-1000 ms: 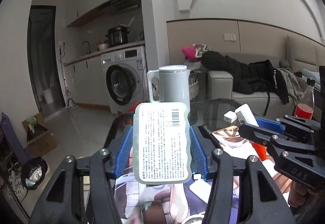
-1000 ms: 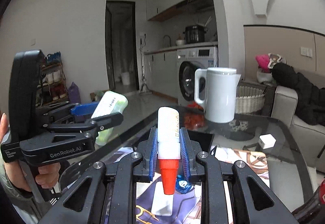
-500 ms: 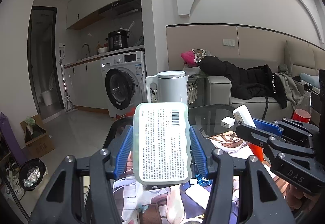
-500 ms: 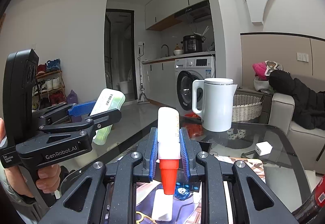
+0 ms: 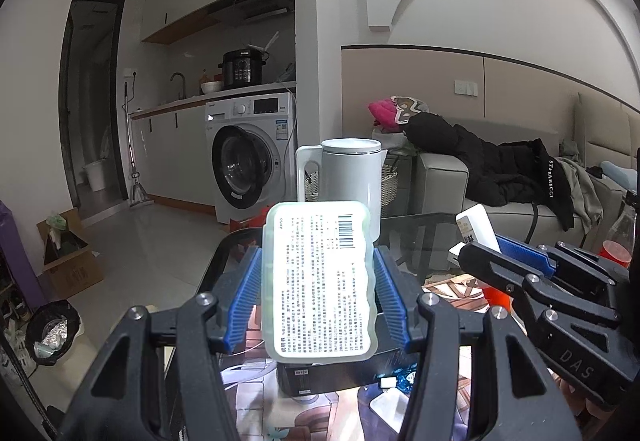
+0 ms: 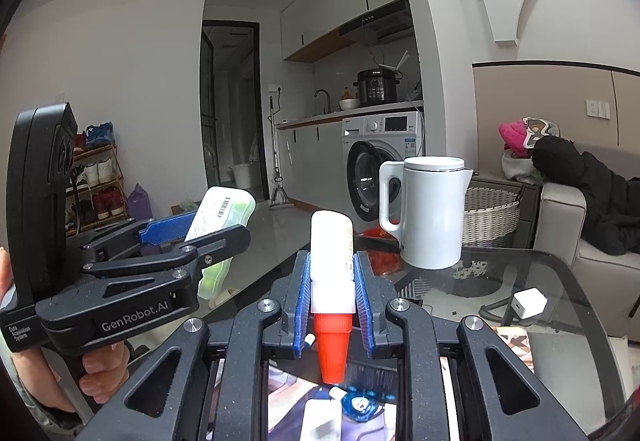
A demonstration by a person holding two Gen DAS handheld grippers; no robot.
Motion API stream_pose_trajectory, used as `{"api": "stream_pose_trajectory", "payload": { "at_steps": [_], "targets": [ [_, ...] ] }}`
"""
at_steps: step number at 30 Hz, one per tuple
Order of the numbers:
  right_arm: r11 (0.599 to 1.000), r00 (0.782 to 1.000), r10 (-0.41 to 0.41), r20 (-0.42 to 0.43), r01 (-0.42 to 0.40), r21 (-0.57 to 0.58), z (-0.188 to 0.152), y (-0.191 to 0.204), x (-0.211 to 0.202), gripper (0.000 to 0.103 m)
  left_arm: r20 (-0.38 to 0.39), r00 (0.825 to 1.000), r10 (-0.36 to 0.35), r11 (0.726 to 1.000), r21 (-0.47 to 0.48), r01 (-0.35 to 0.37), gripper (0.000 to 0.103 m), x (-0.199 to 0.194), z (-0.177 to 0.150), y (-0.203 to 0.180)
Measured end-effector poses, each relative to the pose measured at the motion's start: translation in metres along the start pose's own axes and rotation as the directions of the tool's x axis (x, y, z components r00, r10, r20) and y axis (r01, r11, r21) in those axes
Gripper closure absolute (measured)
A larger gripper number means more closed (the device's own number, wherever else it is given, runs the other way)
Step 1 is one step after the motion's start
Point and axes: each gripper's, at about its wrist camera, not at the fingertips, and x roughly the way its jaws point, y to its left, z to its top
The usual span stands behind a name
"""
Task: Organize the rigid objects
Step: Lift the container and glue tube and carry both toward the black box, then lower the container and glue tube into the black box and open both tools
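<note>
My left gripper (image 5: 318, 273) is shut on a pale green flat plastic case (image 5: 320, 281) with a printed label and barcode, held upright above the glass table (image 5: 424, 233). My right gripper (image 6: 331, 273) is shut on a white tube with a red cone cap (image 6: 331, 281), cap pointing down. In the left wrist view the right gripper (image 5: 508, 253) is at the right with the tube's white end (image 5: 476, 227) showing. In the right wrist view the left gripper (image 6: 188, 237) is at the left with the green case (image 6: 218, 225).
A white kettle (image 6: 428, 213) stands at the table's far edge. A white charger cube (image 6: 530, 303) lies on the glass at right. A black box (image 5: 340, 373), a blue trinket (image 6: 360, 405) and white pieces lie on a printed mat below. A red-liquid bottle (image 5: 618, 241) is far right.
Both grippers have risen and tilted upward together, still holding their objects. The table and kettle sit lower in both views.
</note>
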Motion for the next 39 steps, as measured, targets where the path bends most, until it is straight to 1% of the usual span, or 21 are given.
{"api": "stream_pose_trajectory", "payload": {
  "at_steps": [14,18,26,30,39],
  "targets": [
    [0.999,1.0,-0.004,0.006,0.003,0.047,0.011,-0.024,0.058,0.083,-0.013,1.0,-0.001,0.999,-0.043,0.0,0.048,0.046,0.0,0.003],
    [0.998,1.0,-0.002,0.005,0.002,0.06,0.011,-0.027,0.069,0.083,-0.014,1.0,-0.002,0.999,-0.047,0.001,0.048,0.055,0.0,0.002],
    [0.997,1.0,0.004,-0.006,-0.003,0.078,0.006,-0.038,0.089,0.083,-0.032,0.999,-0.003,0.998,-0.059,0.001,0.048,0.073,-0.001,0.005],
    [0.996,0.999,0.014,-0.028,-0.011,0.088,0.004,-0.043,0.099,0.083,-0.046,0.999,-0.007,0.997,-0.071,0.004,0.048,0.081,0.0,0.006],
    [0.996,0.998,0.016,-0.061,-0.01,0.092,0.001,-0.045,0.106,0.083,-0.083,0.996,-0.007,0.997,-0.076,0.001,0.048,0.094,-0.001,0.005]
  ]
}}
